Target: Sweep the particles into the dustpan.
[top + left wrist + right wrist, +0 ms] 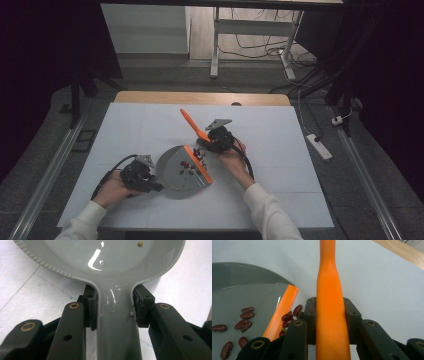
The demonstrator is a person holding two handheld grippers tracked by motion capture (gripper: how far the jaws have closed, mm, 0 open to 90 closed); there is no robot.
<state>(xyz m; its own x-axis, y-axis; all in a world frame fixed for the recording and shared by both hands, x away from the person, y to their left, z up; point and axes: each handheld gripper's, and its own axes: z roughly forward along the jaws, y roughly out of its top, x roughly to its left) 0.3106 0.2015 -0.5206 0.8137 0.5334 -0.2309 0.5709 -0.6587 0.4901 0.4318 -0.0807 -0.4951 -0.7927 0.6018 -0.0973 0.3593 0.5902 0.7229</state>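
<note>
Gripping dustpan point(117, 322) handle, left claw point(115, 307).

Counter point(150, 125) left bare at far & left side; centre blocked by dustpan point(172, 170) w/ scattered beans point(192, 162).

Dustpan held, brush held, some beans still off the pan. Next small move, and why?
Probably a short sweep of the brush toward the dustpan: several beans sit outside its orange lip, others already lie inside, and the left gripper braces the handle.
</note>
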